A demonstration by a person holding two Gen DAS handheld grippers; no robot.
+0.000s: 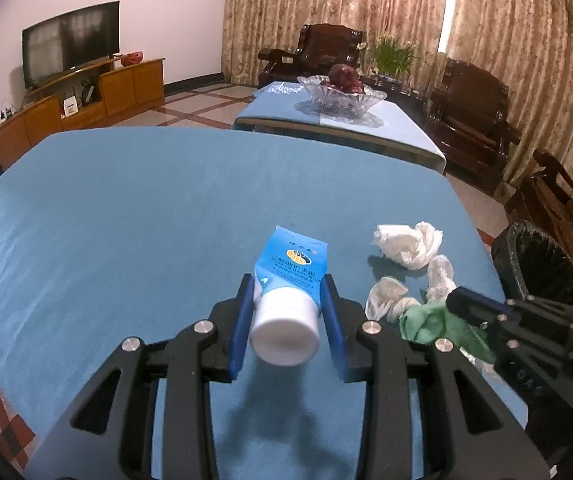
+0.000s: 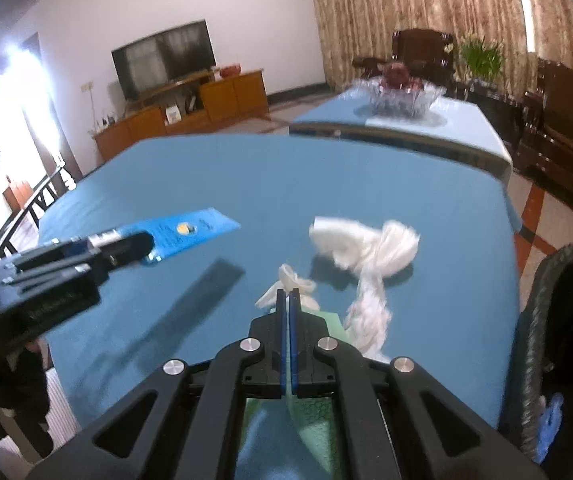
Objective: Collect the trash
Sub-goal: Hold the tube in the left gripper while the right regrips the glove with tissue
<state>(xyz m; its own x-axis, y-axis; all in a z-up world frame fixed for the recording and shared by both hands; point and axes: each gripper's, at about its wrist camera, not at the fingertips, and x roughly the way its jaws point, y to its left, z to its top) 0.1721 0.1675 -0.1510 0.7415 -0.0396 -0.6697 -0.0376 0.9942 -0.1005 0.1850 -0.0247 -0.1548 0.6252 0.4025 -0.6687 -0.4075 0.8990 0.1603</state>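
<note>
Left gripper (image 1: 287, 312) clamped on blue tube (image 1: 291, 276), lifted off table (image 1: 126, 220). Right gripper (image 2: 288, 300) pinched shut on green cloth (image 2: 310, 416). 3 white tissues (image 1: 410, 244) beside; bin (image 1: 542, 268) right.

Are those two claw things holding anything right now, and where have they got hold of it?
The left gripper holds the blue tube near its white cap end. The right gripper is pinched shut on the green cloth at its edge.

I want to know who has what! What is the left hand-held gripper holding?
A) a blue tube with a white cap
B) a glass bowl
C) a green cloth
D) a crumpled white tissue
A: in the left wrist view the left hand-held gripper is closed on both sides of the blue plastic tube with a white cap, lifted above the blue tablecloth.
</note>
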